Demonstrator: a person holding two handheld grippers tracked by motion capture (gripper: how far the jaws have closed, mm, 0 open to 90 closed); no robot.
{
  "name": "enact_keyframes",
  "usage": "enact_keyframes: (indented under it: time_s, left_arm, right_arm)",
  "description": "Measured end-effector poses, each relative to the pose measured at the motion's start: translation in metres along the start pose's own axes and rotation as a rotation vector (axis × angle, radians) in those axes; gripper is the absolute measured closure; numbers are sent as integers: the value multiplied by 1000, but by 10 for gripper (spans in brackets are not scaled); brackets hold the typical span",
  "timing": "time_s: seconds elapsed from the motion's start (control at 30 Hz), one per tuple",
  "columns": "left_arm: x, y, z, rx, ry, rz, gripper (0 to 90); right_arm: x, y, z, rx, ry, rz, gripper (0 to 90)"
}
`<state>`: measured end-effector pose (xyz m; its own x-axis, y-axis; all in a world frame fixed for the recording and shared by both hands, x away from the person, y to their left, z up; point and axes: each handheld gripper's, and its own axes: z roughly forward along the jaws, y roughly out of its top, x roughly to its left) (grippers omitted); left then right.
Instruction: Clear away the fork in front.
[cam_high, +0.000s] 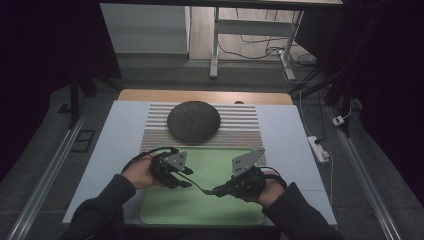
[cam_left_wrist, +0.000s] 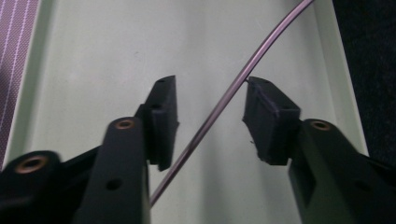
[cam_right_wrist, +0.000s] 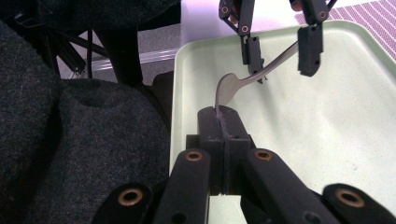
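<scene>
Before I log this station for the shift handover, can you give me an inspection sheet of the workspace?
Surface: white table with a striped mat and a green tray at the near edge.
Job's things: a metal utensil held above the tray; its head end sits in the right gripper, its handle runs between the left gripper's jaws.
Clutter: dark round dome-shaped thing on the mat.
Grippers: right gripper shut on the utensil; left gripper with jaws apart around the handle, one pad at it, not clamped.
Cables: power strip and cord at the table's right edge; wires on the floor beyond.
Surroundings: dim room, white desk legs behind the table.
</scene>
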<state>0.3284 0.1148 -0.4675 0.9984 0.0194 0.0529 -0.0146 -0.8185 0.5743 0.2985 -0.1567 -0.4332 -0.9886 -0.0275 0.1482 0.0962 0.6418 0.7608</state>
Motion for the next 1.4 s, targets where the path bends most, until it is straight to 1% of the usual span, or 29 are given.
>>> enact_keyframes:
  time_s: [0.07,0.1,0.13,0.3,0.33,0.4,0.47,0.5,0.53,0.63,0.67,0.7,0.73,0.8,0.83,0.87,0.9,0.93,1.0,1.07,1.1,1.13,1.17,1.23,1.27,1.3,1.33,1.37,1.4]
  left_arm:
    - [0,0,1,6,-12,13,604]
    - [-1,0,2,6,-14,17,604]
    - [-1,0,3,10,-17,20,634]
    - [0,-1,4,14,-45,35,691]
    - [1,-1,4,19,-52,46,717]
    - [1,-1,5,18,-65,61,727]
    - [1,-1,6,12,-56,76,731]
    - [1,-1,6,12,-56,76,735]
    - [1,-1,6,9,-59,85,741]
    - [1,-2,7,10,-67,125,755]
    - [0,-2,8,11,-66,149,773]
    - [-1,-3,8,12,-62,183,773]
    - [-2,-3,8,12,-63,204,792]
    - [-3,-3,8,18,-58,237,809]
    - [-3,-3,8,31,-53,259,809]
    - [-4,-3,8,31,-52,267,816]
    - [-4,-3,8,38,-53,284,825]
    - [-5,-3,8,42,-53,294,848]
    - [-5,-3,8,42,-67,297,860]
    - [-5,-3,9,42,-81,274,861]
    - [-4,-2,8,45,-83,262,862]
    - [-4,-2,8,45,-86,244,862]
    - [-3,-2,8,46,-92,216,862]
    - [-2,-2,6,51,-88,182,862]
    - [-1,-2,6,53,-84,165,862]
    - [0,-3,5,55,-81,141,862]
    - [0,-3,5,53,-80,110,862]
    - [1,-3,4,59,-79,78,862]
    - [5,-4,2,59,-99,-13,861]
  right_arm:
    - [0,0,0,0,6,-1,897]
    - [0,0,0,0,6,-1,897]
    - [0,0,0,1,11,-3,897]
    - [0,0,1,6,21,-4,897]
    - [0,0,1,7,25,-5,897]
    - [0,0,1,7,31,-5,897]
    - [0,-1,1,8,29,-5,896]
    - [0,-1,1,8,29,-5,896]
    - [-1,-1,1,4,35,5,896]
    - [-3,-2,1,2,43,12,895]
    - [-3,-3,2,2,54,15,894]
    - [-3,-3,2,2,54,15,894]
    - [-4,-4,3,1,65,15,891]
    - [-5,-5,3,-5,58,16,879]
    - [-5,-5,3,-5,58,16,879]
    - [-6,-5,2,-8,52,20,870]
    - [-7,-6,2,-15,53,29,855]
    - [-9,-7,0,-32,46,45,777]
    - [-12,-9,-2,-43,24,54,744]
    - [-13,-10,-3,-51,25,61,727]
    - [-15,-11,-3,-65,12,74,674]
    - [-15,-11,-4,-67,2,75,644]
    - [-15,-11,-4,-67,-12,74,620]
    - [-15,-11,-5,-72,-49,79,574]
    - [-15,-11,-5,-72,-49,79,574]
    - [-16,-11,-5,-80,-63,84,555]
    - [-17,-11,-7,-82,-108,91,507]
    - [-17,-11,-7,-82,-108,91,507]
    - [-18,-12,-9,-78,-169,99,467]
